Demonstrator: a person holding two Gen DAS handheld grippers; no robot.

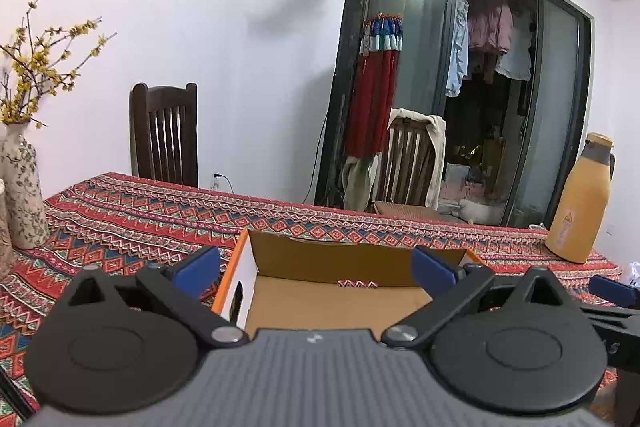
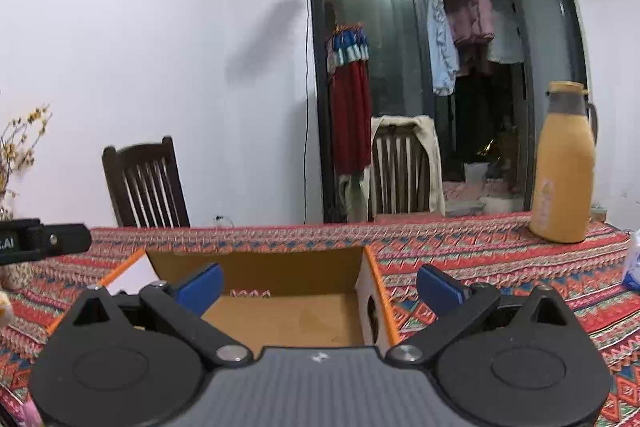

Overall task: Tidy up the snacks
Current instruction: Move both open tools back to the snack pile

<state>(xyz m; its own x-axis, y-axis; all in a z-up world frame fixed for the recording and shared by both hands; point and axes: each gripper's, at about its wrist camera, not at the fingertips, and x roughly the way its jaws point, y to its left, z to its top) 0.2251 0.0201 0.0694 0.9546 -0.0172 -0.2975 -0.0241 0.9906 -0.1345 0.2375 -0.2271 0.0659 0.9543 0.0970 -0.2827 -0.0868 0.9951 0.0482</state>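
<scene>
Open cardboard box (image 1: 304,291) on patterned tablecloth (image 1: 132,215), nothing visible inside

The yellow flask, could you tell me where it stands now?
The yellow flask stands upright on the tablecloth, far right in both views, beyond the box and before the glass door.

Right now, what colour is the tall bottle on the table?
Mustard yellow bottle with a grey collar; the right wrist view shows it best.

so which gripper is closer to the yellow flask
Right. The right gripper sits over the box's right side, toward the yellow flask; the left gripper is over its left side.
</scene>
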